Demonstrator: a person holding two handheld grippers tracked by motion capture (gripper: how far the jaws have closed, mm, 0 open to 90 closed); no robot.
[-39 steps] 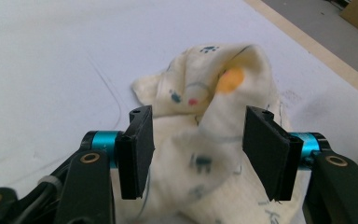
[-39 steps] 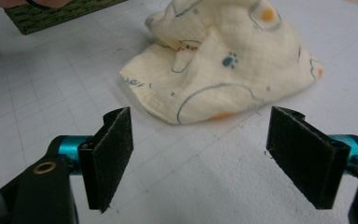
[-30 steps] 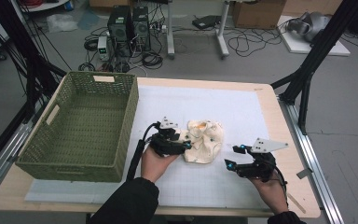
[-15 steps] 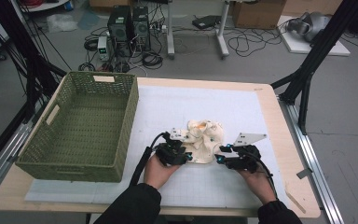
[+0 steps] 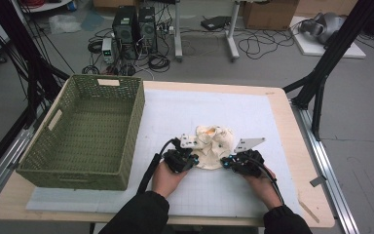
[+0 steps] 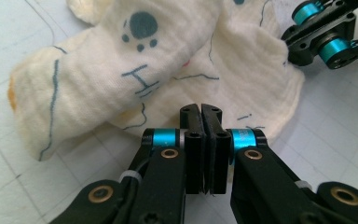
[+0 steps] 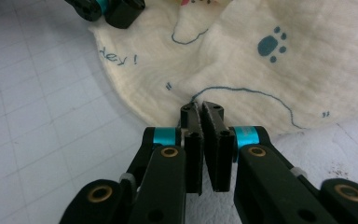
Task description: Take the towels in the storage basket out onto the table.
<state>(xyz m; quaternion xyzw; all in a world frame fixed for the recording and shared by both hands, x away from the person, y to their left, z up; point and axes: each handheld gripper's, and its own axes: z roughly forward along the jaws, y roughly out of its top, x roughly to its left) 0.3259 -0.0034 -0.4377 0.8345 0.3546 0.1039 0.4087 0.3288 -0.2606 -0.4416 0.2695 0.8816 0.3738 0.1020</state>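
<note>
Room: grey floor (image 5: 370, 146) beyond the table, strewn with cables (image 5: 268, 46); two computer towers (image 5: 136, 24) stand far ahead of both tongs; black frame legs (image 5: 321, 83) rise at the right, past the right tongs.

Table (image 5: 292, 141): light wood top, covered by a white gridded mat (image 5: 253, 117) that lies under both tongs.

Basket (image 5: 85, 131): green, woven, rectangular, on the table well to the left of the left tongs.

Cloth (image 5: 214, 146): cream muslin, crumpled, printed with blue paw marks and lettering, with an orange edge. It lies on the mat between the two tongs, its near edge at both sets of tips.

Left tongs (image 5: 191, 158): in the person's left hand (image 5: 168, 178), at the cloth's left near edge. The jaws have just been closing and now stand together, pinched on the cloth's hem, as the left gripper view (image 6: 200, 112) shows.

Right tongs (image 5: 228, 162): in the right hand (image 5: 263, 183), at the cloth's right near edge. The jaws have just been closing and now meet at the tips on the cloth's hem, seen in the right gripper view (image 7: 200, 108).

Change from a second ago: the right tongs, then well apart to the right of the cloth, have come in to its edge; the left tongs have dropped slightly onto it. Basket and cloth lie as before.
</note>
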